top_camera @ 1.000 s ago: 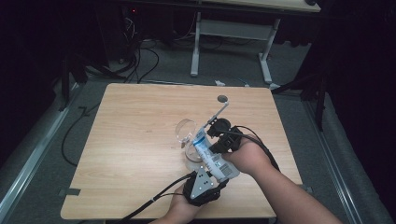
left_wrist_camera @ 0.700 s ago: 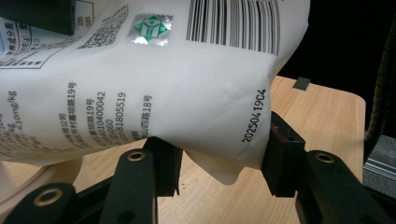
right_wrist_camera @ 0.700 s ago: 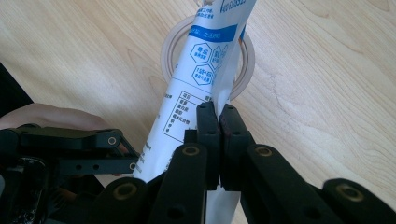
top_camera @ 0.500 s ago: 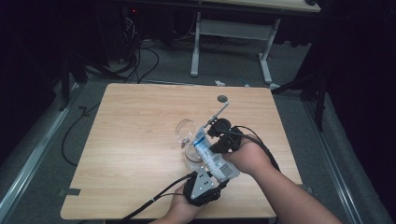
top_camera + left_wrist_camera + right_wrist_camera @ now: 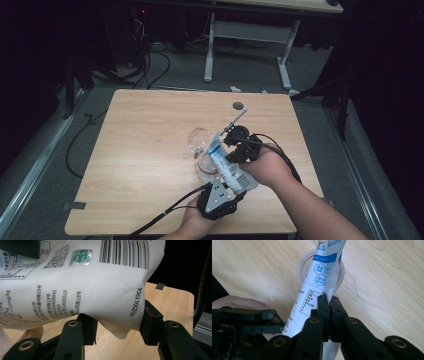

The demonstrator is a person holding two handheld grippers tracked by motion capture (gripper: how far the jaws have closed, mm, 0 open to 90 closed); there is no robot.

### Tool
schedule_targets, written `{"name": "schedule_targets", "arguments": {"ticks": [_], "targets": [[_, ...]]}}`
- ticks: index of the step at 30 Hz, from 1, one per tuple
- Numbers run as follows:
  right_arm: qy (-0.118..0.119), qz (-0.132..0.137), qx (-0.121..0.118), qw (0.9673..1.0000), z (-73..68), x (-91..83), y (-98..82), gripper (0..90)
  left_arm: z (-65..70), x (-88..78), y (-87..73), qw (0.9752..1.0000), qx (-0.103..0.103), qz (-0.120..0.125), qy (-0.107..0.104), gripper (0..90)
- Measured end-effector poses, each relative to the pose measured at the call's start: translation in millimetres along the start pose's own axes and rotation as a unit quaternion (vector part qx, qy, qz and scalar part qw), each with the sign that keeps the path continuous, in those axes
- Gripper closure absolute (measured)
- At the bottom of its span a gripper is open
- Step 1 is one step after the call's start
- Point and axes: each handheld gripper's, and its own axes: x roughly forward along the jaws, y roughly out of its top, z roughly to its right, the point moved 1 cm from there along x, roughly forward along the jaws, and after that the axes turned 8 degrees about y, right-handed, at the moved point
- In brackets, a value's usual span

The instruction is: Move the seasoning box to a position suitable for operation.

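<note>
Pouch (image 5: 227, 167) in both tongs, mid-table (image 5: 150, 150)

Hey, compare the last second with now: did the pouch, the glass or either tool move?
Nothing visibly changed. The white pouch stays tilted over the glass bowl, the left tool around its bottom end and the right tool pinching its edge. The second clear glass sits where it was on the table.

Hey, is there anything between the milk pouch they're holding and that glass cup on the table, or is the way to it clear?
Nothing visible stands between them. The white pouch is pinched by both the left gripper and the right gripper, and its upper end already hangs right above the glass cup, with bare table around it.
</note>
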Motion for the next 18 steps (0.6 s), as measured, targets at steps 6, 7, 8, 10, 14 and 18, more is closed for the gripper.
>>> {"name": "schedule_targets", "arguments": {"ticks": [6, 7, 8, 10, 14, 18], "targets": [[-0.002, -0.001, 0.002, 1.0000, 0.1, -1.8, 0.9, 89.3, -0.6, 0.2, 1.5, 1.0000, -0.001, 0.001, -0.001, 55.5], [-0.002, -0.001, 0.002, 1.0000, 0.1, -1.8, 0.9, 89.3, -0.6, 0.2, 1.5, 1.0000, -0.001, 0.001, -0.001, 55.5], [-0.001, -0.002, 0.001, 1.0000, 0.2, -1.7, 0.8, 89.3, -0.4, 0.3, 1.4, 1.0000, -0.001, 0.001, -0.001, 55.5], [-0.002, -0.002, 0.002, 1.0000, 0.2, -1.5, 0.7, 89.3, -0.3, 0.3, 1.3, 1.0000, -0.001, 0.001, -0.001, 55.5], [0.001, -0.001, 0.002, 1.0000, 0.4, -1.3, 0.4, 89.2, -0.1, 0.5, 1.4, 1.0000, -0.002, 0.001, -0.003, 55.5], [0.000, -0.001, 0.001, 1.0000, 1.0, -0.5, 0.0, 89.2, -0.2, 0.9, 1.6, 1.0000, -0.007, 0.001, -0.005, 55.6]]}}
